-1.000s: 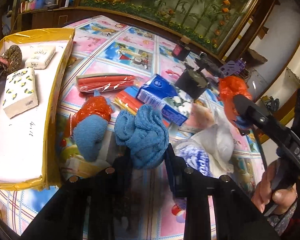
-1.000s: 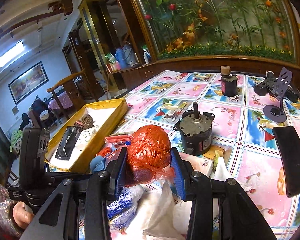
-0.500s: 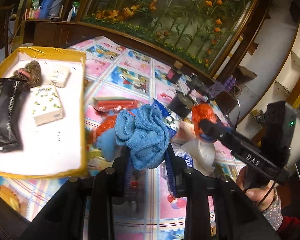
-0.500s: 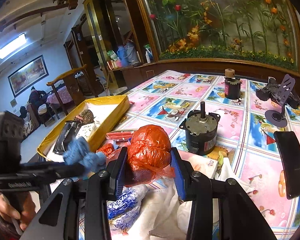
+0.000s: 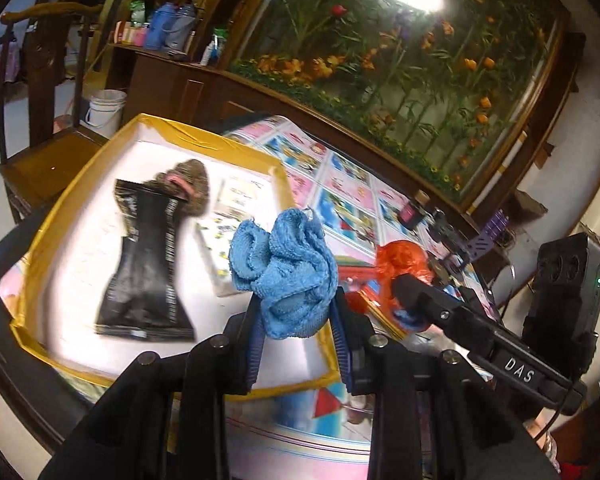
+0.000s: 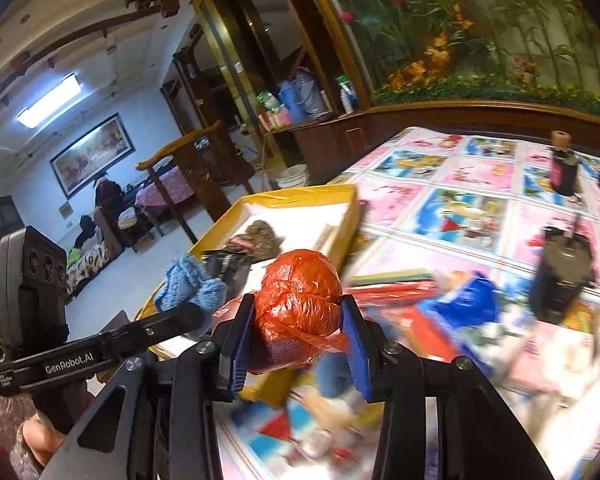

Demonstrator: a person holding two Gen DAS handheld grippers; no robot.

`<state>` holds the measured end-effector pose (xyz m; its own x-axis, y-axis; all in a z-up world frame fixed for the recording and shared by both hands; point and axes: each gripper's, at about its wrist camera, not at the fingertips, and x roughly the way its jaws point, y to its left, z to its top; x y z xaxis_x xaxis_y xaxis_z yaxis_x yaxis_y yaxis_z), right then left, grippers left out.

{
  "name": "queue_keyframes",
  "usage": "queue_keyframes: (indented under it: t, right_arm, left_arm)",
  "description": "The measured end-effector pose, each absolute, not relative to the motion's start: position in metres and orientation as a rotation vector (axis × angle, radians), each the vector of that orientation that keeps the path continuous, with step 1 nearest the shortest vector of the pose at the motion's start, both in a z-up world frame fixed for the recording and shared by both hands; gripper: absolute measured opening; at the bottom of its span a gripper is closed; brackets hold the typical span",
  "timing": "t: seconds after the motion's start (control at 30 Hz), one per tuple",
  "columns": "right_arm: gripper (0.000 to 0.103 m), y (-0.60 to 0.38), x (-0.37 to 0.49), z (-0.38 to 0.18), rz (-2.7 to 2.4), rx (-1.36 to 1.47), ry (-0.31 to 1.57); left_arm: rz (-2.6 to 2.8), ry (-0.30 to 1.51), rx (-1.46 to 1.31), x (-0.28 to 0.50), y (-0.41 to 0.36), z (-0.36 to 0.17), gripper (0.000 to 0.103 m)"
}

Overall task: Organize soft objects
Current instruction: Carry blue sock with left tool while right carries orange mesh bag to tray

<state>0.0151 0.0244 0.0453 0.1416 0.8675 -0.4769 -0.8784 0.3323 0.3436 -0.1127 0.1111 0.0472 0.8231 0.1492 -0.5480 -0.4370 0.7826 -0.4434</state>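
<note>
Here the left hand-held gripper (image 5: pixel 296 336) pinches a crumpled blue cloth (image 5: pixel 286 276) between its blue pads, held above the yellow-rimmed tray (image 5: pixel 44 240). Ahead of it, inside the tray, lie a black pouch (image 5: pixel 148 268), a brown knitted piece (image 5: pixel 192 184) and tissue packs (image 5: pixel 220 248). The right hand-held gripper (image 6: pixel 298 344), lettered "DAS", clamps an orange plastic-wrapped ball (image 6: pixel 300 304) over the patterned surface (image 6: pixel 480 200); the left reads "GenRobot.AI".
</note>
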Motion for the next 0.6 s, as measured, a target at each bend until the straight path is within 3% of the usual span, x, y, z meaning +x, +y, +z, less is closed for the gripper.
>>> queue_keyframes:
  t: [0.4, 0.6]
  right_arm:
    - [0.045, 0.129, 0.022, 0.062, 1.211, -0.134, 0.741]
    - [0.045, 0.18, 0.053, 0.061, 1.157, -0.184, 0.81]
  left_arm:
    - [0.392, 0.581, -0.517, -0.091, 0.178, 0.08, 0.03]
    - [0.39, 0.68, -0.55, -0.053, 0.221, 0.066, 0.03]
